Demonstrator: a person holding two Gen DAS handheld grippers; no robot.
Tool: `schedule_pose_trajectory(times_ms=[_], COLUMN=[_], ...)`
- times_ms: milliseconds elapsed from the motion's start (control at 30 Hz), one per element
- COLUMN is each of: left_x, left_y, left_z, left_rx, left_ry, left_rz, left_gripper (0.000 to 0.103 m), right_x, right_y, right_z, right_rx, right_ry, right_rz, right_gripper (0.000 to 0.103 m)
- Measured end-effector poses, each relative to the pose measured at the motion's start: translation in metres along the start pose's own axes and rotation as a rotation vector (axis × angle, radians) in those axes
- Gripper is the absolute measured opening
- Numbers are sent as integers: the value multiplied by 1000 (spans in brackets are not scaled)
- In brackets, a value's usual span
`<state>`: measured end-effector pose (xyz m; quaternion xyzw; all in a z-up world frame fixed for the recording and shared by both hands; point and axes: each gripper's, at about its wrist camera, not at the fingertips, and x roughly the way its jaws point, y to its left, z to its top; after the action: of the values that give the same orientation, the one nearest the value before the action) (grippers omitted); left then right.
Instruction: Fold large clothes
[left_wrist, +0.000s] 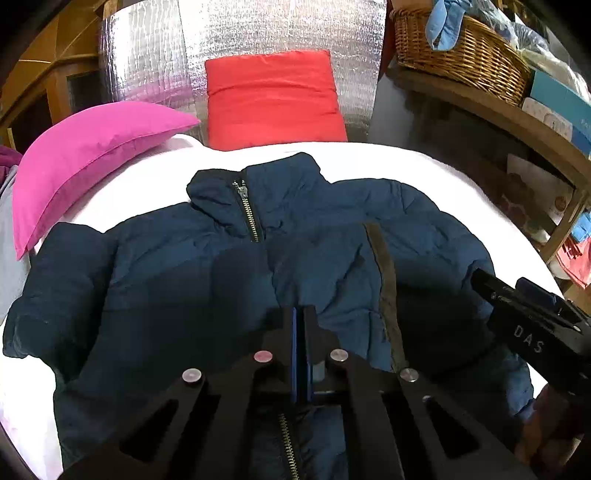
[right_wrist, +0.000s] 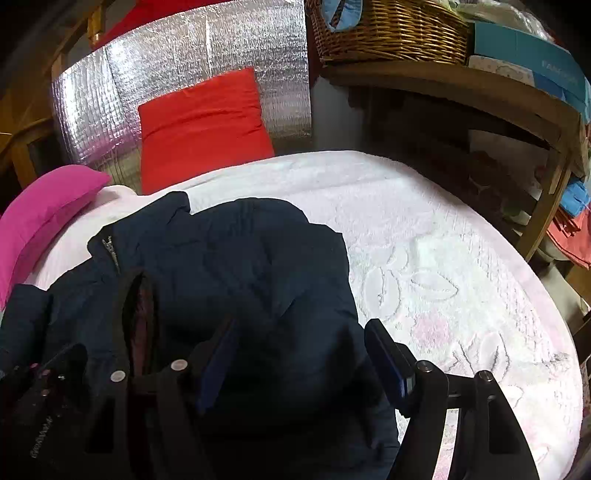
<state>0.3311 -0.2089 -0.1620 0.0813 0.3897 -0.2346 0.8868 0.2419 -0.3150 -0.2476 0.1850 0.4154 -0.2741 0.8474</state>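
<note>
Lying spread out front-up on the white quilted bedspread with the stitched flower pattern (right_wrist: 424, 258) is a big navy blue puffer jacket (left_wrist: 177, 266), collar pointing away from both grippers and its metal zipper (left_wrist: 246, 210) partly done up near the neck. The left gripper (left_wrist: 303, 354) sits low over the jacket's front, right about on the zipper line, and its two blue-padded fingers are pressed flat together with no gap; I honestly can't make out any fabric pinched in there, so it looks just closed on itself. Ahead of those jaws and a bit to the right, a brownish strip of the jacket's inner edge (left_wrist: 384, 280) runs down the chest. The right gripper (right_wrist: 301, 358) hovers over the jacket's right shoulder and sleeve area, jaws spread wide apart, with dark puffy fabric bulging up between the two fingers; whether the pads are actually touching it I can't tell. Its right finger hangs out over the bare bedspread just beside the jacket's edge. Well beyond both sets of jaws, at the head of the bed, there's a bright pink pillow (left_wrist: 85, 155) off to the left and a red rectangular cushion (left_wrist: 273, 99) leaning on a shiny silver foil insulation sheet (left_wrist: 155, 55). Far ahead and right, a woven wicker basket (right_wrist: 388, 33) sits on a wooden shelf (right_wrist: 461, 83).
</note>
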Motion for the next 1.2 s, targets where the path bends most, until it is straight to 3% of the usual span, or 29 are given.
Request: schedule_pose_trajectory(times_ms=[267,367,433,500,600,667,733,800,900,967,1067,1133,1200], left_x=[-23,-35,-41,-42,-41,-42,-47,-55,-68,-75,-81,-82,-82], left_y=[30,55,68,83,105,114,120,126,142,153,161,155,139], left_z=[4,3,0,-5,-14,-20,-27,-31,-39,-46,-56,-58,-55], left_rx=[-44,-76,-74,-79,-113,-119,-111,-104,-114,-134,-171,-180,-160], left_ry=[-41,-53,-51,-33,12,35,33,17,12,12,11,13,4], left_rz=[24,60,114,170,173,168,184,201,206,216,199,147,105], left_gripper=[3,3,3,3,6,23,56,58,58,58,58,60,68], right_x=[-1,3,14,29,46,52,55,52,19,0,-16,-6,10], right_y=[-2,-9,-14,-14,-6,0,5,15,33,41,39,34,22], right_z=[3,4,3,-1,-7,-9,-11,-11,-3,0,2,-1,-3], right_rx=[22,103,205,275,301,307,355,397,368,342,308,362,439], right_ry=[3,53,136,215,277,296,317,337,284,260,195,218,248], right_rz=[40,274,488,609,644,691,831,1033,1321,1444,1409,1381,1295], right_gripper=[74,74,74,75,75,76,76,76,76,76,80,80,80])
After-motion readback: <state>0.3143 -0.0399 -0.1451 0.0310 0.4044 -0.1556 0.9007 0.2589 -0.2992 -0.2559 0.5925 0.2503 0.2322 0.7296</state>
